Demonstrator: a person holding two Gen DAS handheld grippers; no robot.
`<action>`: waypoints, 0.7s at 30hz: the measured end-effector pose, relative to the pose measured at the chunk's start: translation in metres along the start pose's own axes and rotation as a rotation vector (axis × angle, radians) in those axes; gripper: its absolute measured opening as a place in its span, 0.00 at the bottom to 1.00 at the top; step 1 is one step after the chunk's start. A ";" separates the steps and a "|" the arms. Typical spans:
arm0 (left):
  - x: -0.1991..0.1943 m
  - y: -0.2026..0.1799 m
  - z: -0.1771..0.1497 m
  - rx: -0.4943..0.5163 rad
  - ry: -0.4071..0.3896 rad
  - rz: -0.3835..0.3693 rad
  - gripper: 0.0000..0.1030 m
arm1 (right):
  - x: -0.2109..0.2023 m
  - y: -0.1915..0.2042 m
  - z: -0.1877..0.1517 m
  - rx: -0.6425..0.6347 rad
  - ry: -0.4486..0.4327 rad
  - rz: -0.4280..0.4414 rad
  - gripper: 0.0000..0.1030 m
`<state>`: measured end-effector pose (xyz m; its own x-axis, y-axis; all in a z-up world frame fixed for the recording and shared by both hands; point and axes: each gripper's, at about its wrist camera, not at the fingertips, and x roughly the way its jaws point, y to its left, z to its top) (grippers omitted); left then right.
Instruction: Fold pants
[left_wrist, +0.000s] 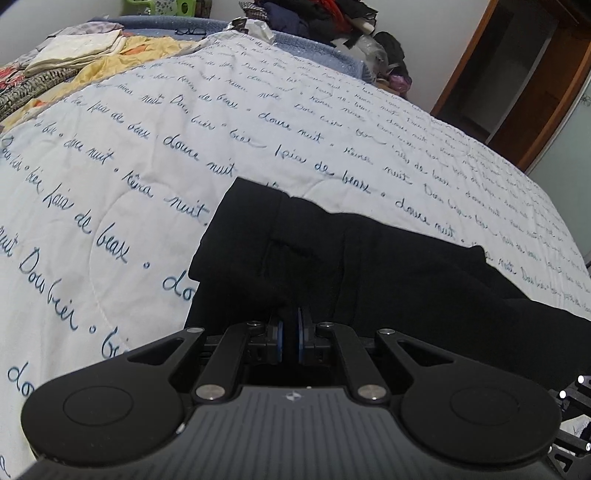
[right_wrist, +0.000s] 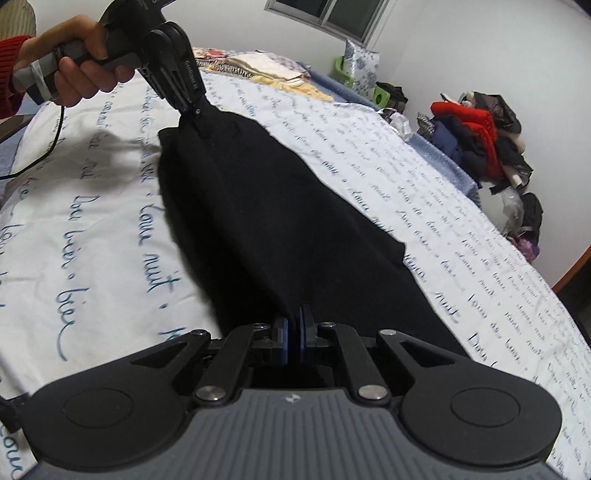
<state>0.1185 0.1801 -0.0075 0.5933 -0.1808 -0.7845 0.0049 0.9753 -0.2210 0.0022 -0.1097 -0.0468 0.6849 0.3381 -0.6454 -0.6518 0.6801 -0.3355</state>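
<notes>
Both grippers: matte black linkage arms with silver pivot screws, blue pads (right_wrist: 283, 341), ribbed grey body with a small logo. Person's hand (right_wrist: 79, 59) has a red knit sleeve (right_wrist: 9, 55); black cable (right_wrist: 48, 147) trails off the handle.

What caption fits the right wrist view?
Both grippers, right and left, pinch black pants over a script-printed quilt.

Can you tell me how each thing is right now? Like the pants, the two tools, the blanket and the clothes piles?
Pants: black, stretched between both tools, over the blanket.
Left tool: shut on the pants.
Right tool: shut on the pants.
Blanket: spread flat on the bed.
Folded stack: neat, at the bed's far end.
Clothes heap: jumbled by the wall.
</notes>
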 end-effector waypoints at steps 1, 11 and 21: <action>0.000 0.000 -0.002 -0.001 0.000 0.005 0.10 | 0.000 0.002 -0.001 0.004 0.002 0.005 0.05; 0.014 -0.002 -0.008 -0.002 0.033 0.074 0.20 | 0.007 0.012 -0.011 0.045 0.055 0.042 0.06; -0.029 -0.025 -0.018 0.132 -0.067 0.339 0.46 | -0.054 -0.025 -0.039 0.293 -0.040 0.016 0.36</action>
<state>0.0868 0.1587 0.0108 0.6302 0.1604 -0.7597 -0.1000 0.9870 0.1254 -0.0311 -0.1699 -0.0305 0.6917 0.3719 -0.6191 -0.5451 0.8312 -0.1097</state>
